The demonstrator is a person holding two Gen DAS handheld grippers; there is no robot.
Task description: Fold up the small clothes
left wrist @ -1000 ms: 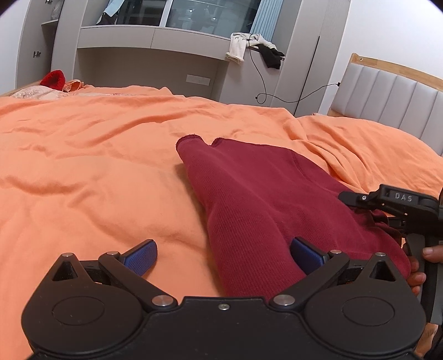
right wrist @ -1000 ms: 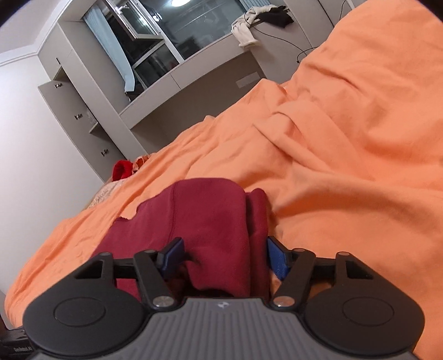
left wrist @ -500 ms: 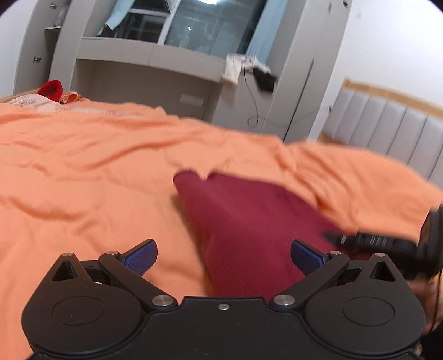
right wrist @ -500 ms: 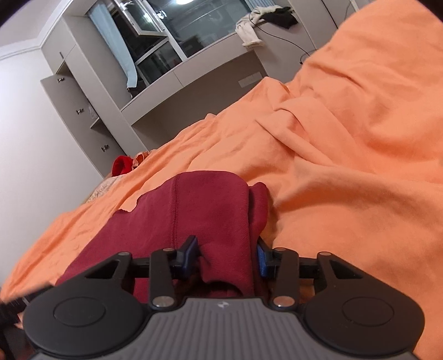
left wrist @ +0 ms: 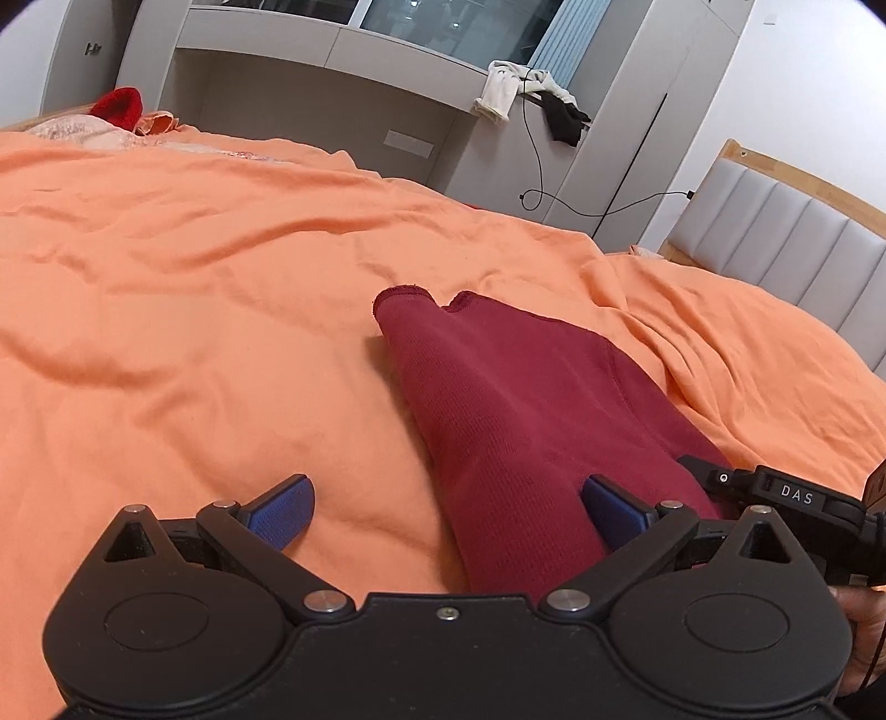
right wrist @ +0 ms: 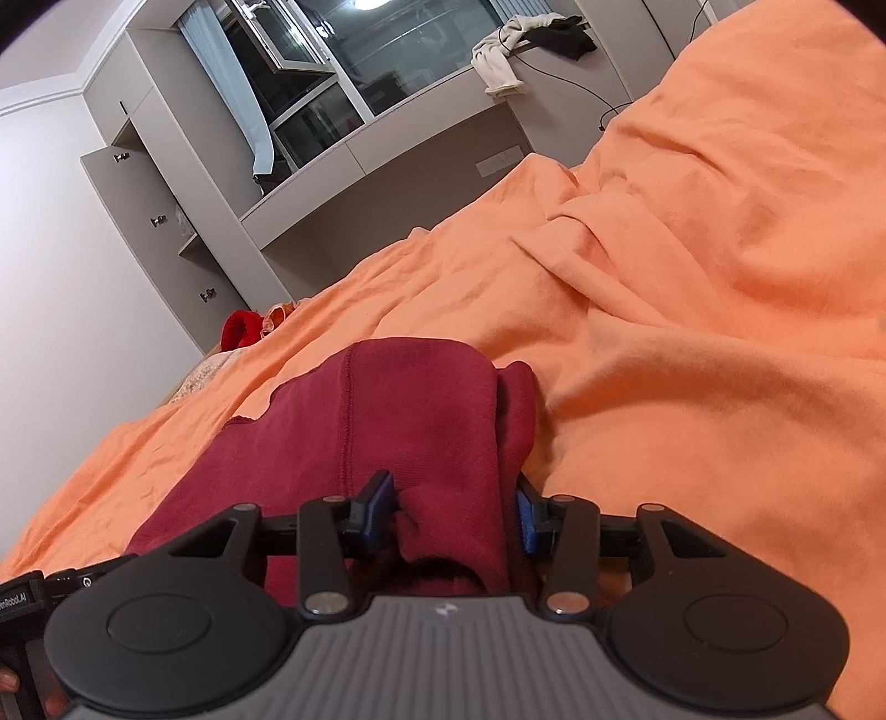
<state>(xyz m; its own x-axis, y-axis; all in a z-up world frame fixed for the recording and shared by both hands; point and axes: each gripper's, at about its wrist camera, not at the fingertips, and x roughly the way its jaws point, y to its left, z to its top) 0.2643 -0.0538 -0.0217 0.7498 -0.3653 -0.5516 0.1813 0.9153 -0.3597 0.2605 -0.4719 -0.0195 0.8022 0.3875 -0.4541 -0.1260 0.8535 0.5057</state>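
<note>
My right gripper (right wrist: 454, 515) had just clamped onto the maroon garment (right wrist: 410, 421), fold could start; left gripper (left wrist: 446, 512) gaped wide, holding nothing.

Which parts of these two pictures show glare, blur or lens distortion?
Left wrist view: sharp, the grey padded headboard bows from fisheye distortion. Right wrist view: a ceiling-light reflection glares in the dark window glass, and the scene tilts; the dark red knitted garment stays sharp.

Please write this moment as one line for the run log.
left gripper: open, over garment edge | right gripper: jaws shut on dark red garment | garment lies on orange bedsheet
</note>
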